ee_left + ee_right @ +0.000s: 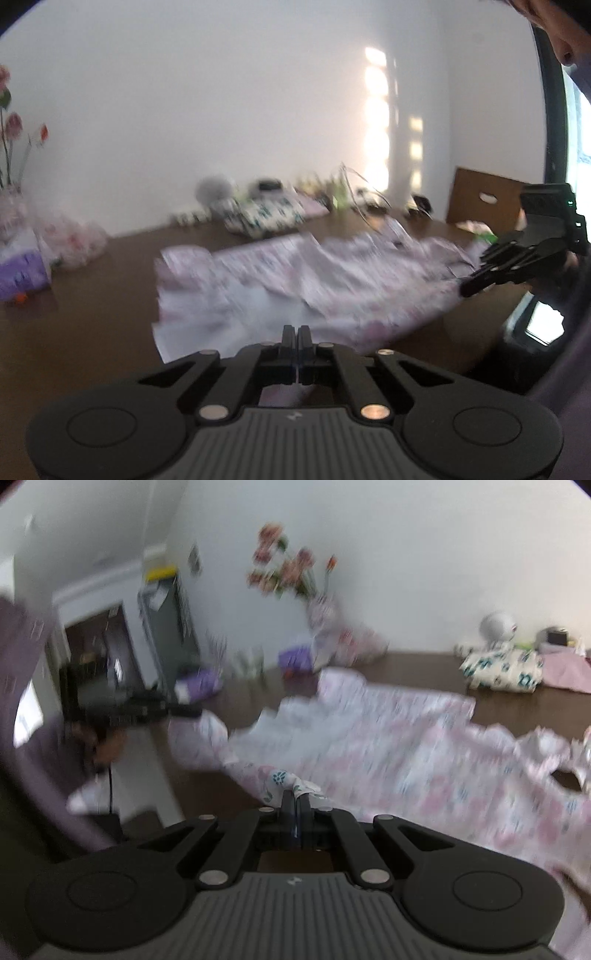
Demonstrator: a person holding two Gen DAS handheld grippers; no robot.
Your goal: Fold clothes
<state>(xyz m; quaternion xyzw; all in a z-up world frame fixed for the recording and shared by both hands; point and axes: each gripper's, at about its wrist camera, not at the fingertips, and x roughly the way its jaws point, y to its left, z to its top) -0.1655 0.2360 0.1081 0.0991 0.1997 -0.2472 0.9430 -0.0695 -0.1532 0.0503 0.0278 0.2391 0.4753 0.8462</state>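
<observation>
Pink floral garment [295,280] lies spread across the brown table [92,295], blurred. My left gripper [296,332] is clamped on its near hem; my right gripper [295,797] pinches a corner. Folded cloth [266,214] at 12 o'clock, flowers [11,122] at 9. Bare tabletop left.

- Daylight entered from a window [580,122] at the far right of the left wrist view, blown out to white.
- Warm sun patches [376,122] glared on the white wall [221,92].
- Motion blur smeared the floral garment [295,273] and background clutter in both views.
- Fisheye distortion bent edges; dark vignette filled the corners.
- The dark table [424,664] stayed dim.
</observation>
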